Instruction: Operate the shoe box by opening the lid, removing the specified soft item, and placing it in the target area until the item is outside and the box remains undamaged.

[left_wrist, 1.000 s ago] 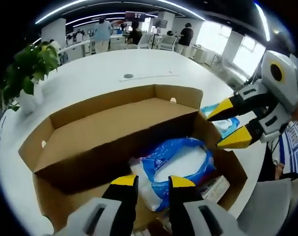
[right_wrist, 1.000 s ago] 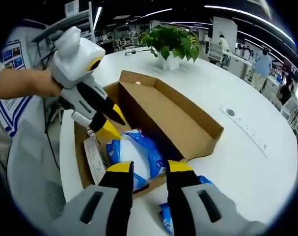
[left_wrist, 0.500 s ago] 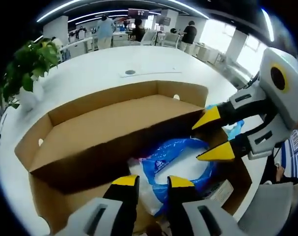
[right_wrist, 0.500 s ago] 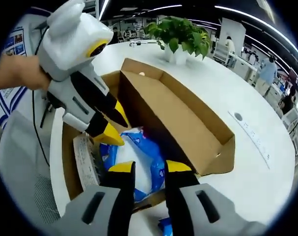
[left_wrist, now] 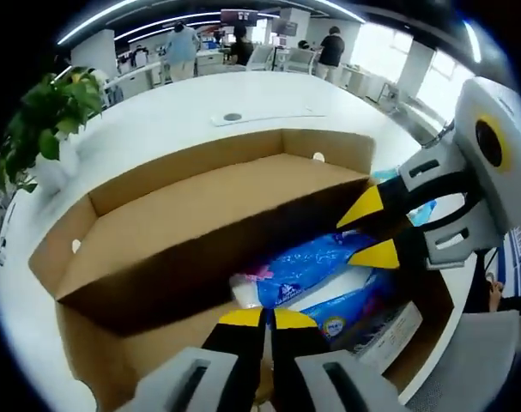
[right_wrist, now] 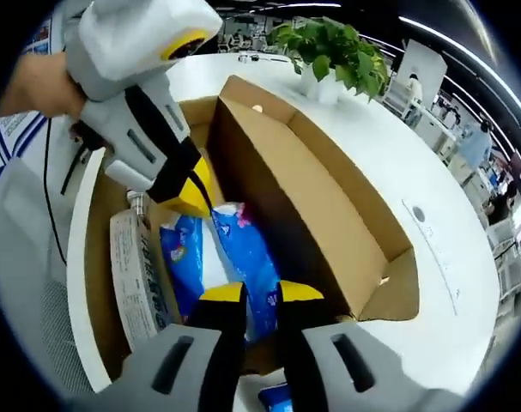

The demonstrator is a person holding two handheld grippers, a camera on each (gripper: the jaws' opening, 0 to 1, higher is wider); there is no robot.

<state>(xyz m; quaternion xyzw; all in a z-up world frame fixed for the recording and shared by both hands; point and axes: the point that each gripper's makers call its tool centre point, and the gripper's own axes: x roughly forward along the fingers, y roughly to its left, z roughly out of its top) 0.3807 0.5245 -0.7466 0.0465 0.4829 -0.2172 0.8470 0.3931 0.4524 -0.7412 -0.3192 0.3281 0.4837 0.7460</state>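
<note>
The brown shoe box (left_wrist: 157, 249) stands open on the white table, its lid tipped up behind it (right_wrist: 311, 215). Inside lies a soft blue-and-white plastic packet (left_wrist: 307, 266), stretched between both grippers. My left gripper (left_wrist: 269, 319) has its yellow tips nearly together on the packet's near edge. The right gripper view shows it coming down from the upper left (right_wrist: 198, 199). My right gripper (right_wrist: 261, 293) is pinched on the packet's (right_wrist: 247, 249) other end. It reaches in from the right in the left gripper view (left_wrist: 369, 232).
A white printed card (right_wrist: 127, 275) lies along the box floor beside the packet. Another blue packet (left_wrist: 414, 215) rests on the table just outside the box. A potted plant (left_wrist: 45, 120) stands at the table's far side. People and desks fill the background.
Both grippers moved down into the box and their jaws drew together on the packet. The packet went from lying flat to being bunched and pulled long.
</note>
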